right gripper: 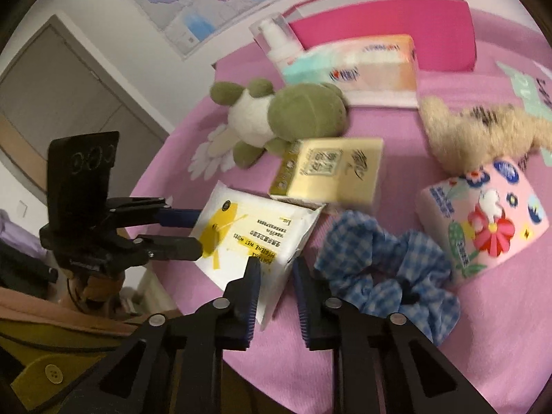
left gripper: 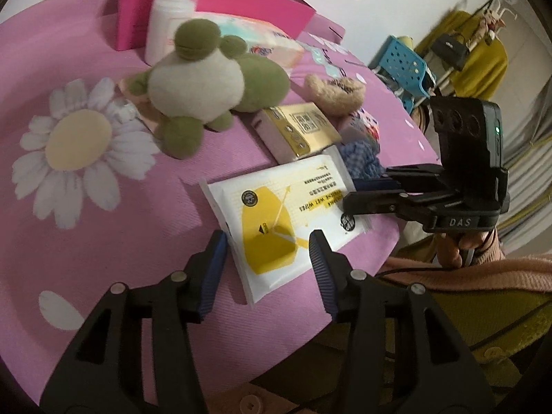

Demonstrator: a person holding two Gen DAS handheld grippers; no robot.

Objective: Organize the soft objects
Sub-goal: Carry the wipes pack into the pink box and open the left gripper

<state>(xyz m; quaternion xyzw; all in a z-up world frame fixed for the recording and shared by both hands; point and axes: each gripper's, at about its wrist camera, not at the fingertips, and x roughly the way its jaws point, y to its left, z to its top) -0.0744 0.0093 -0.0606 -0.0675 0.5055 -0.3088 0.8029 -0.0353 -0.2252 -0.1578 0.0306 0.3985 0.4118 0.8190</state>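
Note:
A white and yellow wet wipes pack [left gripper: 276, 214] lies near the front edge of the pink daisy tablecloth [left gripper: 86, 241]. My left gripper [left gripper: 267, 245] is open, its fingers straddling the pack's near end. My right gripper [right gripper: 276, 269] is shut on the opposite corner of the wet wipes pack [right gripper: 248, 227]. In the left wrist view the right gripper [left gripper: 350, 193] comes in from the right. Other soft things here are a green frog plush [left gripper: 207, 79], a beige plush [right gripper: 465, 131] and a blue gingham scrunchie [right gripper: 379, 258] just right of my right gripper.
A yellow tissue pack [right gripper: 331, 172] touches the wipes' far edge, with a pink floral tissue pack [right gripper: 483, 220] to the right. Behind stand a large tissue pack [right gripper: 362, 65], a white pump bottle [left gripper: 169, 13] and a magenta box [right gripper: 396, 20]. A person's sleeve [left gripper: 465, 276] is at the table edge.

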